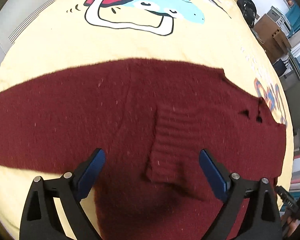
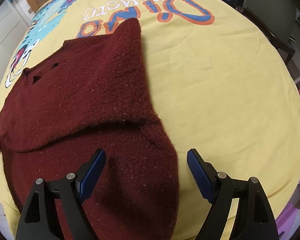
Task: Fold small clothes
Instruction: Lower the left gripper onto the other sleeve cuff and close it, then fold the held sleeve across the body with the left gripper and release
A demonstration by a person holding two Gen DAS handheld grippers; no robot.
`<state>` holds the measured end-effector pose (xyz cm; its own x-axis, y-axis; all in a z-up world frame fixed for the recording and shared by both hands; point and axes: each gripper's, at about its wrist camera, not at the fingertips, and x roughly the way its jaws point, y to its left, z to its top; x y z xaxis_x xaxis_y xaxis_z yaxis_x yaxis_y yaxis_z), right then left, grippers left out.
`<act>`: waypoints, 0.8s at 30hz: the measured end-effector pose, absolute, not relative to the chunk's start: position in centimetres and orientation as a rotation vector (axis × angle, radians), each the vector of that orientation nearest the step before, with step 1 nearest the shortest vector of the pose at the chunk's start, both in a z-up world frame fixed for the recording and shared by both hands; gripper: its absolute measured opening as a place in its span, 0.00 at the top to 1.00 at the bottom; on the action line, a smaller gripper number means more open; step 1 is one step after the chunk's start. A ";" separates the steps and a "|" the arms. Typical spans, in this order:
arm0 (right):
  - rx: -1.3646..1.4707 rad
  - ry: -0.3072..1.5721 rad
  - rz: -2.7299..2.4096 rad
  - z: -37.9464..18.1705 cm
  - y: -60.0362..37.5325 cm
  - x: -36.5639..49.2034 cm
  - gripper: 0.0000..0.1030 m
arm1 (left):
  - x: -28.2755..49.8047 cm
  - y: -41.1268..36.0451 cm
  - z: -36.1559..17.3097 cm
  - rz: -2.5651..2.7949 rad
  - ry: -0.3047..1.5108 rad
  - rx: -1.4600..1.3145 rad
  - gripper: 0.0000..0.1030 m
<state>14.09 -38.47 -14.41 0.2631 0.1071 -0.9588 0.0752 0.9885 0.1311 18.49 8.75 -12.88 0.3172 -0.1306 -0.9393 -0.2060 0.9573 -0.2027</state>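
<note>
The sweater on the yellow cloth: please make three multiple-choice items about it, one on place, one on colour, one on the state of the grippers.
1. Where does the sweater lie?
A. On a yellow printed cloth
B. In a basket
C. On a chair

2. What colour is the sweater?
A. Green
B. Dark red
C. White

3. How do the two grippers stand?
A. Both shut on the sweater
B. Only the left one shut
C. Both open, holding nothing

Answers:
1. A: the sweater is spread flat on the cloth, which shows cartoon art and lettering.
2. B: the knit is dark red in both views.
3. C: the left gripper and the right gripper each show a wide gap between their blue pads, with no fabric pinched.
</note>
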 end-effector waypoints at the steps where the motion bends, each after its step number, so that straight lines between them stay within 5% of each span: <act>1: 0.159 1.306 0.021 -14.4 -38.4 14.1 0.19 | 19.1 8.5 -13.1 0.047 1.263 -0.299 0.10; 8: 0.136 1.304 0.002 -13.9 -38.8 14.3 0.19 | 21.2 5.9 -17.1 0.047 1.370 -0.230 0.11; 9: 0.132 1.304 -0.004 -13.8 -39.0 14.4 0.19 | 21.3 5.2 -17.3 0.043 1.371 -0.199 0.21; 11: 0.127 1.301 -0.016 -13.7 -39.4 14.6 0.19 | 21.2 3.9 -16.9 0.003 1.359 -0.158 0.64; 13: 0.131 1.299 -0.027 -13.7 -39.9 15.0 0.19 | 21.2 3.0 -16.3 -0.021 1.349 -0.144 0.84; 24: 0.182 1.260 0.020 -12.9 -39.9 21.3 0.19 | 19.3 3.3 -12.0 -0.063 1.215 -0.177 0.92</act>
<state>21.31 -39.85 -12.86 0.3078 0.1149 -0.9445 0.0850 0.9854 0.1475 19.29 3.34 -12.00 0.3489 -0.1428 -0.9262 -0.0466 0.9845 -0.1693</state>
